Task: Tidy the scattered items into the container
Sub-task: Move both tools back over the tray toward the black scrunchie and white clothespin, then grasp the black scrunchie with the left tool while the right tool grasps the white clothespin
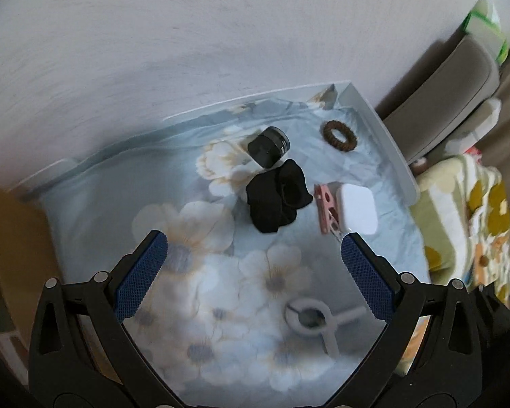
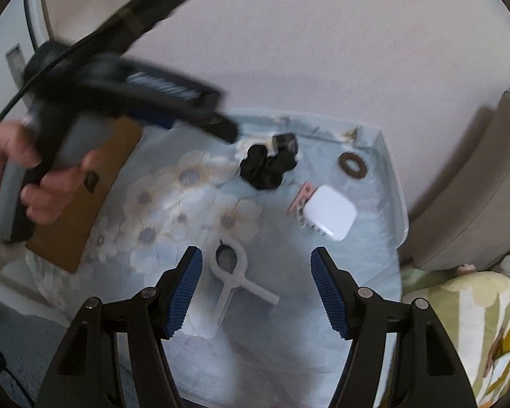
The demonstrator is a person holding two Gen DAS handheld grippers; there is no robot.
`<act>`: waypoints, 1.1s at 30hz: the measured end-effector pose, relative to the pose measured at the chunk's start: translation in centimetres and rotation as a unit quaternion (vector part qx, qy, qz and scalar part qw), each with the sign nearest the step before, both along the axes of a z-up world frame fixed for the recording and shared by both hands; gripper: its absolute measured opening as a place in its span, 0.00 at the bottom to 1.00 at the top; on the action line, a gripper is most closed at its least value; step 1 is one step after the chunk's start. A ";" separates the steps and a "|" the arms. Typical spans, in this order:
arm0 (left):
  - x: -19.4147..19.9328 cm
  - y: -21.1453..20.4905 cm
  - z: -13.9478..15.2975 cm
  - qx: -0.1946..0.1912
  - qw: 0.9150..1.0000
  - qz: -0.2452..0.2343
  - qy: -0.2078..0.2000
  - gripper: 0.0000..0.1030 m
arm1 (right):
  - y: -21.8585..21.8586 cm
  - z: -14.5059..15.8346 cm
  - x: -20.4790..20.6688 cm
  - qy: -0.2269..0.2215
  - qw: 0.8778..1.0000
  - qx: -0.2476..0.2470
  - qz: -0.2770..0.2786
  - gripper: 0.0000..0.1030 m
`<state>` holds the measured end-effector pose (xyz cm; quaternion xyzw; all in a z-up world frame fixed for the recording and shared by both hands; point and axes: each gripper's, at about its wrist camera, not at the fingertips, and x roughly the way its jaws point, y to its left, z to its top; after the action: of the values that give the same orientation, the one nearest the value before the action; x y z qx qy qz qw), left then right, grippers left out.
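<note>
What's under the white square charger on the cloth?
A pink clip pokes out from beneath the white charger on its left side, resting on the floral cloth. How far the clip runs underneath is hidden by the charger.

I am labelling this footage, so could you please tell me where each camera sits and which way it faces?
Left wrist: on the left claw, looking down at the floral cloth; only its open blue fingers show.
Right wrist: on the right claw, looking down over the white clip; its open fingers, plus the person's left hand, show.
Shared: black scrunchie, white charger, brown hair tie.
</note>
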<state>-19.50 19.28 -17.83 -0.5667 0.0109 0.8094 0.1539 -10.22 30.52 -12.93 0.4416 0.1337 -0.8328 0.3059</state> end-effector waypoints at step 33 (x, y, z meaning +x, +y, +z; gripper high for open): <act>-4.1 2.9 -7.7 -0.062 0.998 0.014 0.004 0.79 | -3.9 -7.8 0.0 -0.002 0.993 0.049 0.109 0.36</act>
<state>-23.61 22.17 -25.57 -0.5720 0.0536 0.8114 0.1073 -10.17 26.64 -20.78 0.4404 0.2207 -0.7863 0.3730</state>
